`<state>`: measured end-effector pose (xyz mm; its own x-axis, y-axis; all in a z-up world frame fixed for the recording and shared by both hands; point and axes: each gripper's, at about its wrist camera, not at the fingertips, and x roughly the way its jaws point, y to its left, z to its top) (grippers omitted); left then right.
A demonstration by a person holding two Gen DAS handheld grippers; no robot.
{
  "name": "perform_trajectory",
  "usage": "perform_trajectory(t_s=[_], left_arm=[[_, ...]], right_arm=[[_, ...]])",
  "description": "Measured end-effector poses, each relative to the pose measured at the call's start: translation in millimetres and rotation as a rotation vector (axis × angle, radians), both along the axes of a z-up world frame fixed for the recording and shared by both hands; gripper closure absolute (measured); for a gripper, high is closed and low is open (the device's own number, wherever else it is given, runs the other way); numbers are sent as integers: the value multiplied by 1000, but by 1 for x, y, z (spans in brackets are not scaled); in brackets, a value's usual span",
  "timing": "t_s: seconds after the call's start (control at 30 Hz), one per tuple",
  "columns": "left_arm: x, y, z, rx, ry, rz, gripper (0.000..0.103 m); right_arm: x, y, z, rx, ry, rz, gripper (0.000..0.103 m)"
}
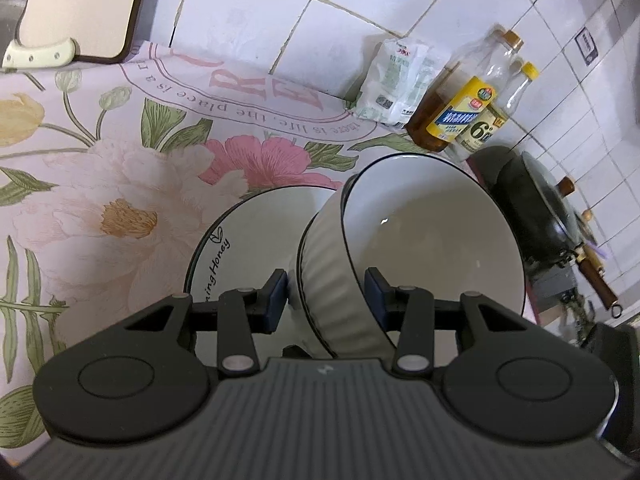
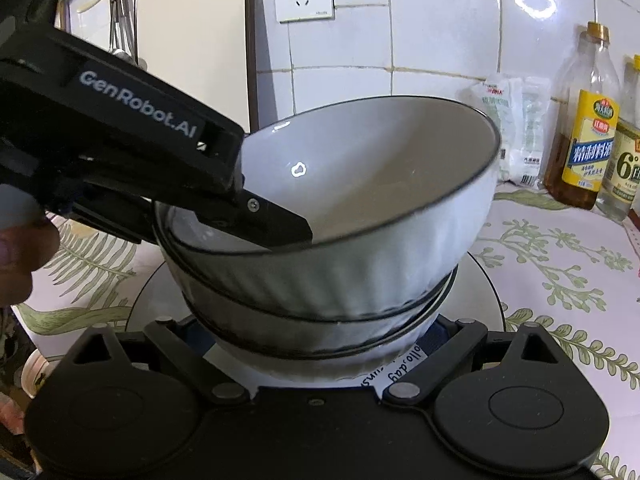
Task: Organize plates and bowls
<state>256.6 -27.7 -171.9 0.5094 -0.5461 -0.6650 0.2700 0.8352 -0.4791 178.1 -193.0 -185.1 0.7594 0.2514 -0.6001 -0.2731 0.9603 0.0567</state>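
Observation:
A white ribbed bowl (image 1: pixel 420 236) with a dark rim is tilted in my left gripper (image 1: pixel 326 294), whose two blue-padded fingers straddle its wall, one inside and one outside. In the right wrist view the same bowl (image 2: pixel 360 200) sits tilted in a stack of similar bowls (image 2: pixel 320 332) on a white plate (image 2: pixel 486 292) with printed lettering. The left gripper (image 2: pixel 276 220) reaches in from the left, one finger inside the rim. The plate also shows in the left wrist view (image 1: pixel 248 232). My right gripper (image 2: pixel 320 344) is wide around the base of the stack, its fingertips mostly hidden.
A floral cloth (image 1: pixel 120 184) covers the counter. An oil bottle (image 1: pixel 464 108), a vinegar bottle (image 1: pixel 496 120) and a white packet (image 1: pixel 396 84) stand by the tiled wall. A black wok (image 1: pixel 548 216) sits at right. A cutting board (image 1: pixel 80 4) and knife (image 1: pixel 40 54) lie at far left.

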Motion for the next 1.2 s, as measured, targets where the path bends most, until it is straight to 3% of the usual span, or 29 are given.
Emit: perform_trajectory(t_s=[0.13, 0.23, 0.27, 0.33, 0.53, 0.73, 0.9, 1.2], left_arm=[[1, -2, 1, 12, 13, 28, 62], [-4, -7, 7, 67, -31, 57, 59], [-6, -10, 9, 84, -46, 57, 54], [-10, -12, 13, 106, -48, 52, 54], [-27, -7, 24, 98, -63, 112, 49], [-63, -2, 59, 154, -145, 148, 47], [-105, 10, 95, 129, -232, 156, 43], [-165, 18, 141, 198, -263, 216, 40]], right_arm=[[-2, 5, 2, -31, 26, -16, 5], [-10, 6, 2, -93, 11, -42, 5], [-13, 4, 5, -92, 12, -60, 5], [-22, -1, 10, -65, 18, -68, 5], [-49, -3, 25, -65, -19, -63, 5], [-71, -15, 46, -19, -39, -75, 5], [-92, -33, 69, 33, -75, -122, 5], [-132, -60, 117, 39, -143, -231, 5]])
